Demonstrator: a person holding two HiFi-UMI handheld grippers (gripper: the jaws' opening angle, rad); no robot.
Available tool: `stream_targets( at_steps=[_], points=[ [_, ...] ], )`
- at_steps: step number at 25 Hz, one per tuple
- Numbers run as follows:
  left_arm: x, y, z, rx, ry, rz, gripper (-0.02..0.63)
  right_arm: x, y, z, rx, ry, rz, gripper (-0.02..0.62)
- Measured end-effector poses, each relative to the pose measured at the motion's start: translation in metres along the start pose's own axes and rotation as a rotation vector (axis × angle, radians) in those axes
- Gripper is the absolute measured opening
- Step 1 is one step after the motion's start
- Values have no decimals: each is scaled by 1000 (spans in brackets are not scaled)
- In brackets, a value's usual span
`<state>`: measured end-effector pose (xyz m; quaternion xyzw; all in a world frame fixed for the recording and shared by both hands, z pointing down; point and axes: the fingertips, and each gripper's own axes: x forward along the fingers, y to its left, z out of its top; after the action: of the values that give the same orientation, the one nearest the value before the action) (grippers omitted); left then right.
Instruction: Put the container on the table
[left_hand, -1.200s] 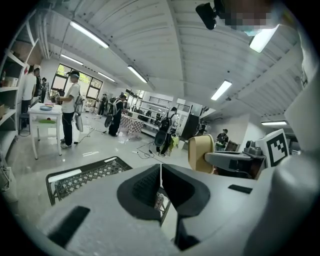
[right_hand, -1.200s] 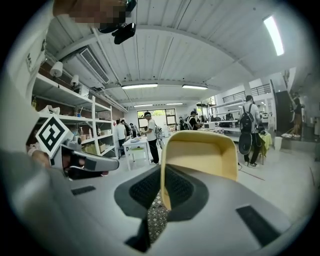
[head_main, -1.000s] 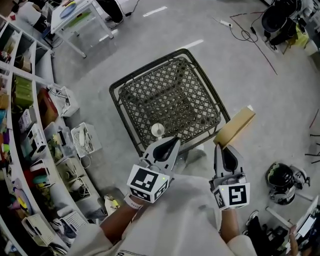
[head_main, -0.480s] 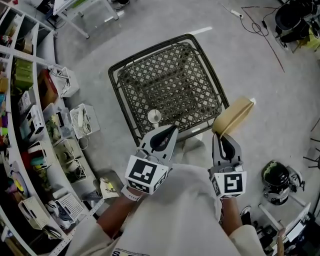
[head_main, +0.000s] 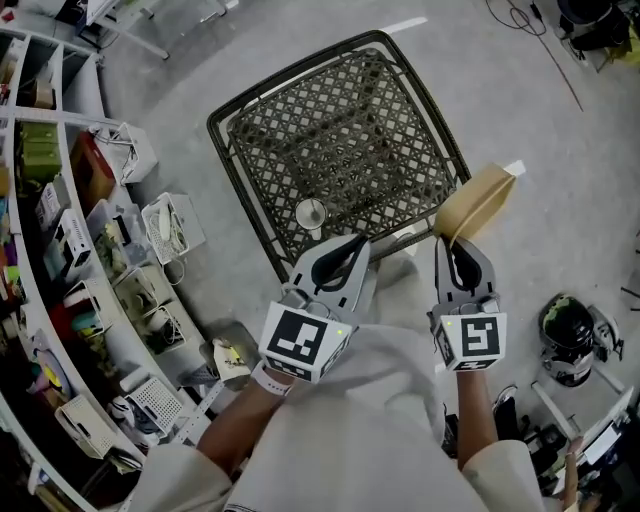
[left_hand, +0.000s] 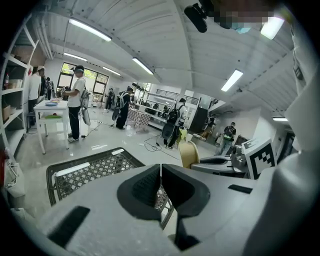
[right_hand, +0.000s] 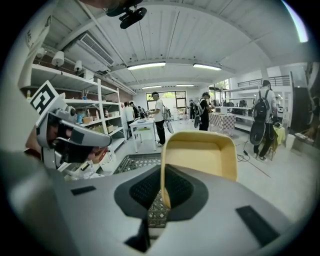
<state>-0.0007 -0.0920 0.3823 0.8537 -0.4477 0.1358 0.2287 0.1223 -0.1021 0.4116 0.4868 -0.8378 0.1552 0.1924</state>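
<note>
Right claw (head_main: 455, 248): pinched on the rim of the yellow rectangular plastic container (head_main: 478, 202)
Container: tilted, in the air just beside the surface's right edge; only its own yellow base shows inside
Left claw (head_main: 343, 252): jaws together, holding nothing
Surface: black square metal-lattice surface (head_main: 340, 130); small round pale object (head_main: 310, 213) sits near its front edge

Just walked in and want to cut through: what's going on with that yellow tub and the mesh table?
A person holds a gripper in each hand. The right gripper has its jaws clamped on one wall of the yellow container, holding it in the air beside the right edge of the black lattice table, not yet set down. The left gripper is shut on nothing near the table's front edge. A small round object sits on the table.
</note>
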Motion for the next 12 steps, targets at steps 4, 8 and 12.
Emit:
stream_targets(
  at_steps=[4,8,12],
  points=[
    [10,3,-4,9,22,-12,31,13,-8,-19,-9,34,-14,29],
    [22,7,-10,0,52,-21,31,29,-16,-40,-24,76,-19,29],
    [33,12,-24,-2,80,-23,31,48,-22,-62,-40,120,-14,29]
  ],
)
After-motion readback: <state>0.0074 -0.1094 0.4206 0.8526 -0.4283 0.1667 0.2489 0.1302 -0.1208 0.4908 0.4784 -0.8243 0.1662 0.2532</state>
